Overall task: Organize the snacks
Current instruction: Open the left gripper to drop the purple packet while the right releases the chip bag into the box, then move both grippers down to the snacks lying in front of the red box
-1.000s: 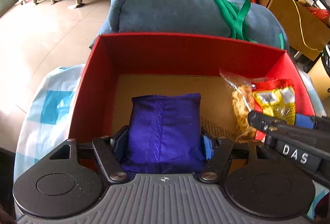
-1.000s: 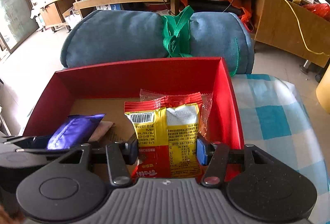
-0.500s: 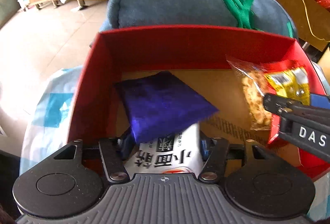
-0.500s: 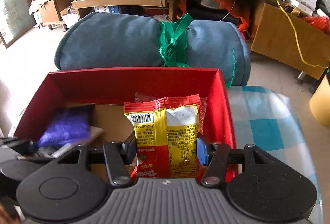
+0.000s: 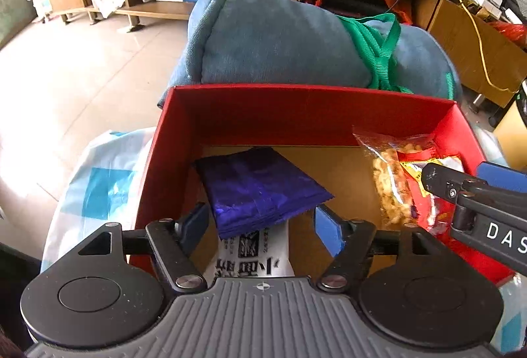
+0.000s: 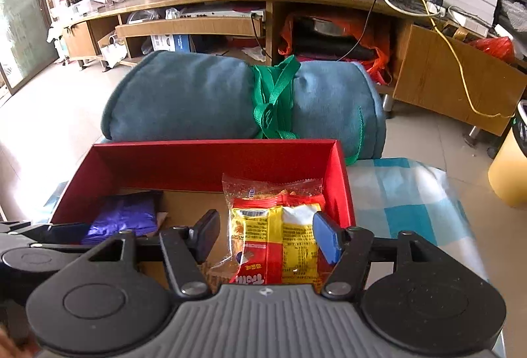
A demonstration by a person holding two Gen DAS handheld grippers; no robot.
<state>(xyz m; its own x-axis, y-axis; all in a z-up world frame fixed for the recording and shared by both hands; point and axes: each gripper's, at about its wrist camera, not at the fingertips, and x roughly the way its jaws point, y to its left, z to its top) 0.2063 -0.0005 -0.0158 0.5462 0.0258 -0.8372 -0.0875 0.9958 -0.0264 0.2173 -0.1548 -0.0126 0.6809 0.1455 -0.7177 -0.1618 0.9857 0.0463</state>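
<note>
While both claws hang over the red box, the left claw is opening, its pads clear of the purple snack packet lying flat at twelve o'clock, long axis slanting toward ten; the right claw is opening around the yellow-and-red snack bag, which leans at the box's three o'clock wall.

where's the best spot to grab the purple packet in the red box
Probably the purple packet near end, where it overlaps the white packet and sits raised off the red box floor. Come from above on the open near side, fingers across its narrow width; the left gripper, jaws opening, already straddles that end.
</note>
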